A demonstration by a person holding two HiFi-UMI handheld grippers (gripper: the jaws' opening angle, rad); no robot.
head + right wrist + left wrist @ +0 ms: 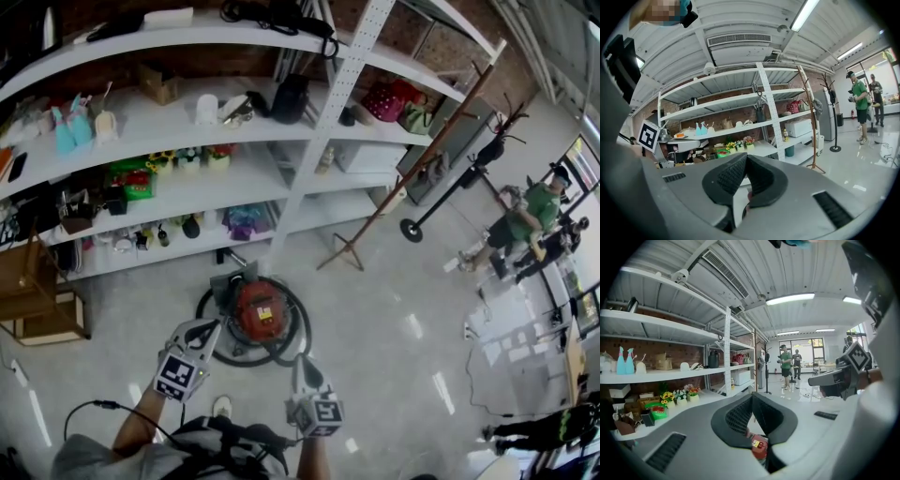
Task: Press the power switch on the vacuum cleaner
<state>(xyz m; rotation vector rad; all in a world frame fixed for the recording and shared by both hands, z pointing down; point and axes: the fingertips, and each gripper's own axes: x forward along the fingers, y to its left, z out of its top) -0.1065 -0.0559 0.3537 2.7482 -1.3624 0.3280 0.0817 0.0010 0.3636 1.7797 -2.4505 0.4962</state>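
A glossy pale floor runs under white shelving (187,127) along a brick wall, the shelves crowded with turquoise spray bottles (64,131), potted flowers (187,157) and bags. A wooden crate (37,300) sits at the far left. Off to the right, past a leaning wooden coat rack (412,159), a person in a green shirt (530,211) stands near the windows.

The vacuum cleaner (261,314) stands on the floor just in front of the lowest shelf, near the foot of the white perforated upright (328,122). It is a round canister with a red top bearing a dark panel at its middle and a grey part at the back. A black hose (295,342) is coiled in a ring around it. The switch itself is too small to pick out.

Seen from the head camera, the left gripper (208,326) hangs over the left edge of the hose ring. The right gripper (300,361) is held just below the ring's right side. Neither can be seen touching the machine.

In its own view, the left gripper (753,401) has its black ribbed pads (738,418) met at the tips with nothing between them. A piece of the red canister (759,446) shows through the gap beneath. The right gripper (745,161) likewise has its jaws brought together and empty, pointing toward the shelves.
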